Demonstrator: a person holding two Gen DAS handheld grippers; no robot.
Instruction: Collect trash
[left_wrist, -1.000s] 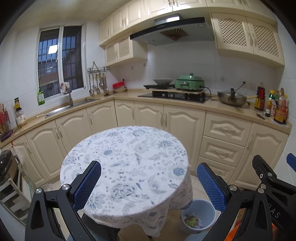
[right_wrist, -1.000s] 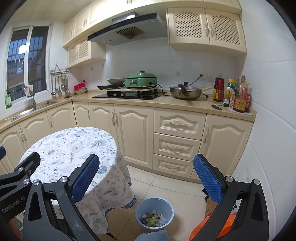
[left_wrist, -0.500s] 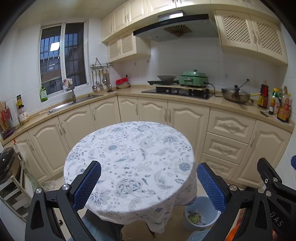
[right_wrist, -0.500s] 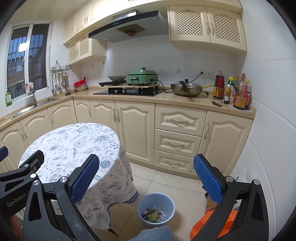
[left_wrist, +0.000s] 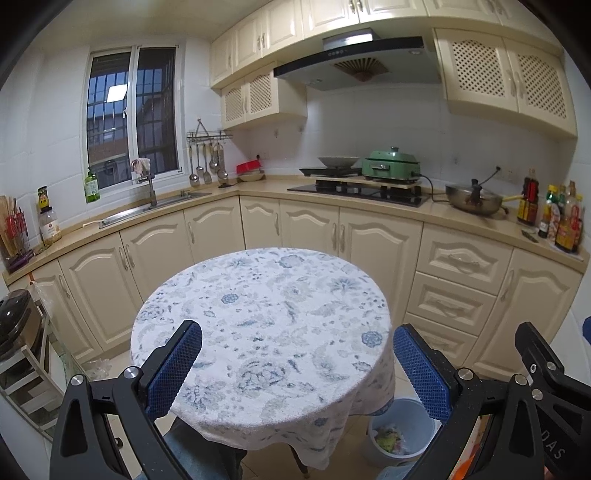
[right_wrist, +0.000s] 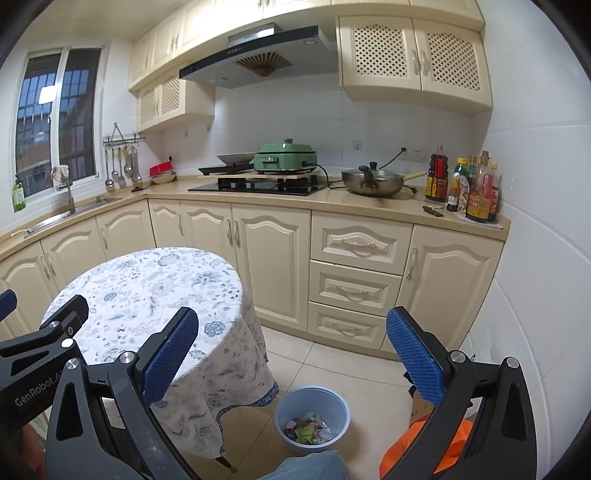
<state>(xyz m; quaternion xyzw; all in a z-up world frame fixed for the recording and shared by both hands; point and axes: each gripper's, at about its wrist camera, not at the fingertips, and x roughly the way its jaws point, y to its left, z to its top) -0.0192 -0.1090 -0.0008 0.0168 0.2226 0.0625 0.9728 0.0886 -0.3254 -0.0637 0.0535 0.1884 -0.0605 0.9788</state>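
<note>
Gaping wide and holding nothing, the left tool (left_wrist: 295, 362) and right tool (right_wrist: 291, 350) hover level above the cloth-covered counter (left_wrist: 266, 314) and trash-filled bin (right_wrist: 312, 417).

Open floor lay between the round table (right_wrist: 155, 295) and the cabinets (right_wrist: 354, 258), but the blue bin (right_wrist: 312, 402) stood just beside the hanging tablecloth (right_wrist: 236, 369), narrowing that gap.

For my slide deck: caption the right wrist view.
Open right gripper above blue plastic trash bin beside round floral-clothed table.
</note>
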